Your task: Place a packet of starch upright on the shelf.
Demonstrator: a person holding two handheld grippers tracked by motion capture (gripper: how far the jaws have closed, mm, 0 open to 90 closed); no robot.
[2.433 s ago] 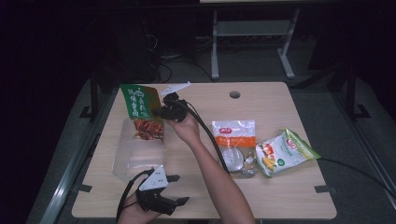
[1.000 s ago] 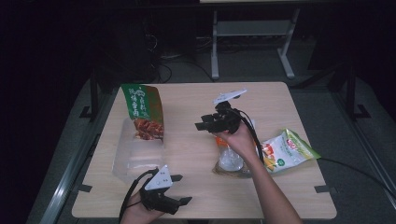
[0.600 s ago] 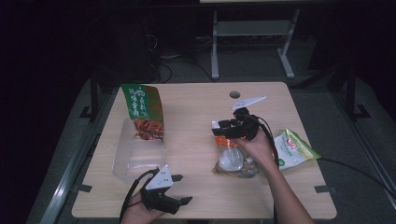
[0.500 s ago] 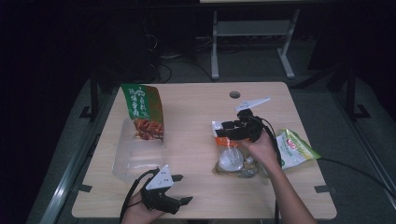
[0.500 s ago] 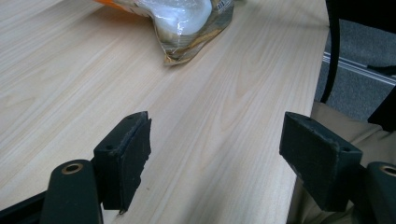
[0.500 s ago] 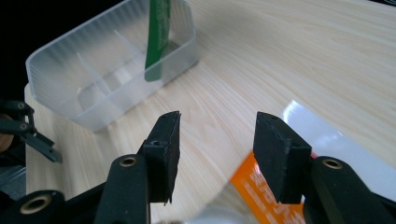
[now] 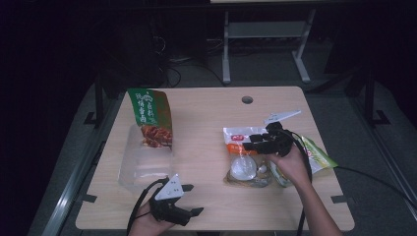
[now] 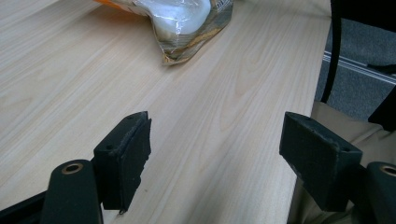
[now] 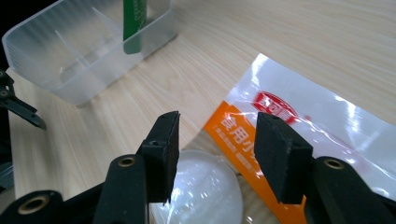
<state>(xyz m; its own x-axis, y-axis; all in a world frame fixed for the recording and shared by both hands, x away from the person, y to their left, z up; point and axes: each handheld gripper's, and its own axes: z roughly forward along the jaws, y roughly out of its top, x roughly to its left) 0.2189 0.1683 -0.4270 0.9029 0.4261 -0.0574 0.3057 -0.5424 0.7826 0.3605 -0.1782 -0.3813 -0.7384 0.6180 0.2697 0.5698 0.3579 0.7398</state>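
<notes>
Hovering over the clear snack bag (image 7: 244, 157) near the worktop's (image 7: 206, 128) right edge, the right hand-held gripper (image 7: 252, 144) is spread and empty; the left hand-held gripper (image 7: 189, 212) is spread too.

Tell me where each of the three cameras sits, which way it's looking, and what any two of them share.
High view: above the near edge of the table, looking forward and down; both forearms, left tongs and right tongs show.
Left gripper view: low over the table, looking along its open jaws toward the orange bag.
Right gripper view: above the orange bag, open jaws aimed at the clear bin.
Shared: all three show the orange bag.
</notes>
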